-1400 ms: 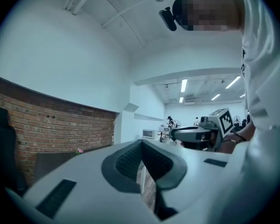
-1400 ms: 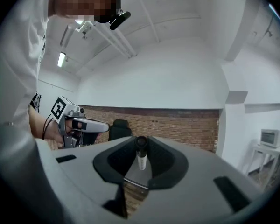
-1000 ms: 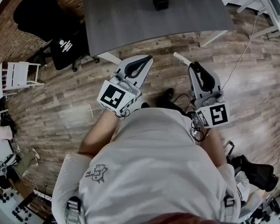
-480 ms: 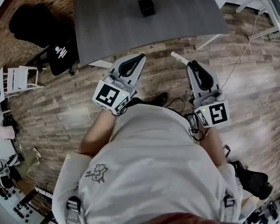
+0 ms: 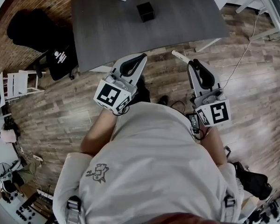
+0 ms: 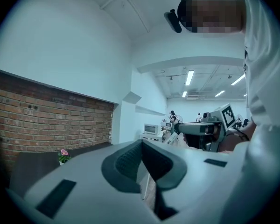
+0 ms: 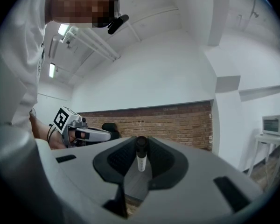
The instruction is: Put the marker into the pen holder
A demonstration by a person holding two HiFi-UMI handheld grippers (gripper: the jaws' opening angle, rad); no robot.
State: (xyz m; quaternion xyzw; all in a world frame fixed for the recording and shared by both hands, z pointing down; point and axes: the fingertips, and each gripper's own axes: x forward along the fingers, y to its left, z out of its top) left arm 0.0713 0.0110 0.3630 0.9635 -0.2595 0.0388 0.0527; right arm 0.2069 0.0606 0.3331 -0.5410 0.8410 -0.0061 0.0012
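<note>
White marker point(image 5: 178, 56): clamped in right gripper point(image 5: 191, 64) fingers, near counter point(image 5: 186, 17) edge
Left gripper point(image 5: 141, 57): fingers together, empty
Pen holder point(image 5: 145, 11): on counter

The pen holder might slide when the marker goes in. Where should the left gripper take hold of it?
Probably across two opposite flat sides of the black pen holder, coming in level from the table's near edge. It stands upright and square, and its near side is unobstructed.
</note>
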